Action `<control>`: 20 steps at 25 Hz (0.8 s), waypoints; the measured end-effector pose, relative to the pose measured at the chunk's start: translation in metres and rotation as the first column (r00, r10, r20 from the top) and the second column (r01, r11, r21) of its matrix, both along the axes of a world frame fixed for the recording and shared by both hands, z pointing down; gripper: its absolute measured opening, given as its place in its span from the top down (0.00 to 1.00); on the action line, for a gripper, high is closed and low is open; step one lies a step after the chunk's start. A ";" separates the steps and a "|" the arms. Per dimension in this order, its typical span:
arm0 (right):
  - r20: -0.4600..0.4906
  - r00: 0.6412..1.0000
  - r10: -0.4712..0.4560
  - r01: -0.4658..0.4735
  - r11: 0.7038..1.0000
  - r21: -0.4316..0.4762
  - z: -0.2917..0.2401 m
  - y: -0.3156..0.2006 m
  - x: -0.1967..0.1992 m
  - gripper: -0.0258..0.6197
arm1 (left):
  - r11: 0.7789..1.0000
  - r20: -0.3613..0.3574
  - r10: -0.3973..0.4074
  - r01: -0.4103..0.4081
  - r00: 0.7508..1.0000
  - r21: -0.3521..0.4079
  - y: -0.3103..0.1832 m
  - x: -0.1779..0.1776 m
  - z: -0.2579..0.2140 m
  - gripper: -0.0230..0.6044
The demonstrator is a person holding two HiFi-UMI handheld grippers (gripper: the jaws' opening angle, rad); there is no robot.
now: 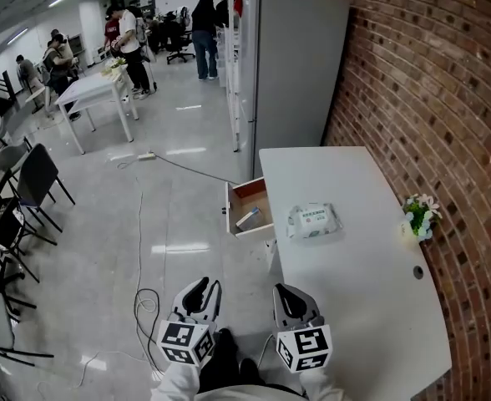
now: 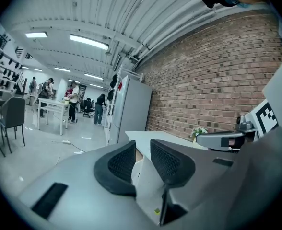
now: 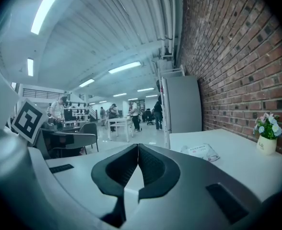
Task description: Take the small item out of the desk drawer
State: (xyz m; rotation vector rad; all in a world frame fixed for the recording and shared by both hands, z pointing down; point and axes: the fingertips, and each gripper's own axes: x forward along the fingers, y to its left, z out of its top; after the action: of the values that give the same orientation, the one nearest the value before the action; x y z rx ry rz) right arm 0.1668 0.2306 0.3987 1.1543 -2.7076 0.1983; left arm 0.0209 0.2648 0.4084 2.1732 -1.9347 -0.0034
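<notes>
- Left tongs [image 2: 142, 145]: dark ribbed pads [image 2: 121, 163] stand a little apart, nothing betw. them.
- Right tongs [image 3: 138, 148]: pads pressed together tip to tip, holding nothing.
- Small pale flat item [image 1: 248, 218] lies inside the open wood-lined drawer [image 1: 250, 192]. That drawer sticks out from the left side of the long white table [image 1: 354, 291], over the grey floor [image 1: 179, 224].
- Item sits in the drawer's nearer half, just left of the white wipes pack [image 1: 314, 220] on the tabletop; the drawer wall is betw. them.
- Both tongs are well short of the drawer, low in the head view. Item lies ahead & slightly right of the left tongs, ahead & left of the right tongs.
- Its long axis looks slanted across the drawer, near-left to far-right, tho it's too small for us to be sure.
- We judge the left tongs better placed: on the drawer's open side, off the table, pads parted. Right tongs hang about at the table's near left edge.
- Reach not yet made, so approx. none of the task is done. Next move, as we see it: go fwd, then dip into the drawer from above.
</notes>
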 end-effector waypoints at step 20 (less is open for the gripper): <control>-0.059 0.998 0.007 -0.011 0.998 -0.069 0.030 -0.117 -0.101 0.92 | 0.993 -0.028 0.078 -0.080 0.997 -0.085 -0.140 -0.086 0.046 0.72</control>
State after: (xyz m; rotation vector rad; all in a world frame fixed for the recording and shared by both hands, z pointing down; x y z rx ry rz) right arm 0.0661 0.1137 0.4282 1.1344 -2.6234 0.2540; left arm -0.0647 0.1253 0.4547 2.1815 -1.8008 0.0650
